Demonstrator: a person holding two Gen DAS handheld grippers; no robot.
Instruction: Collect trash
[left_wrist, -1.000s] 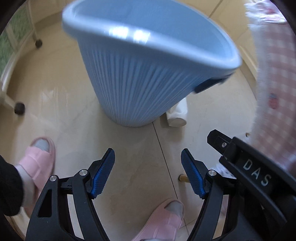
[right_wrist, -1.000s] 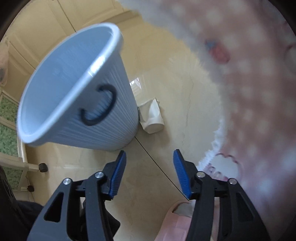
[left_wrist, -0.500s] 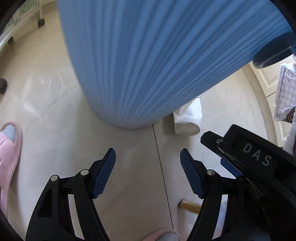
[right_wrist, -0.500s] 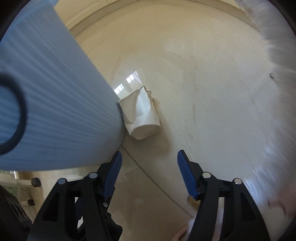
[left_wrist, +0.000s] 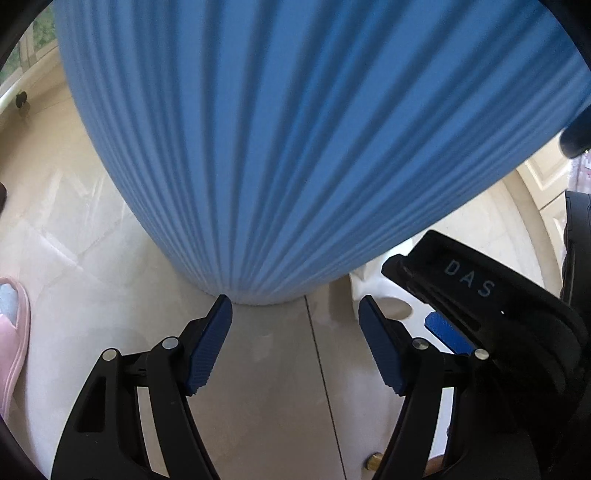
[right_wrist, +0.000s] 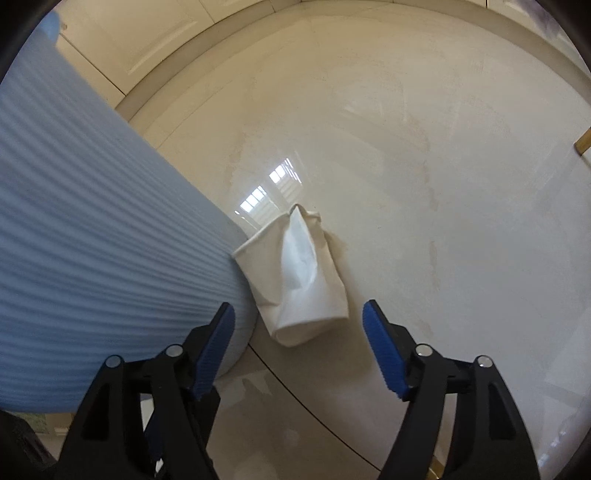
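Right hand-held gripper (right_wrist: 298, 334), jaws opening and empty, lines up on crushed paper cup (right_wrist: 295, 273) beside blue bin (right_wrist: 92, 258). Left hand-held gripper (left_wrist: 295, 343) released, idle at bin base.

Bright daylight — window glare on the glossy floor (right_wrist: 273, 192); fisheye-warped, dark-cornered edges.

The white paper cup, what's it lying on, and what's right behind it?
The crumpled paper cup lies sideways on the shiny floor, against the blue ribbed bin. The bin's inside is out of view.
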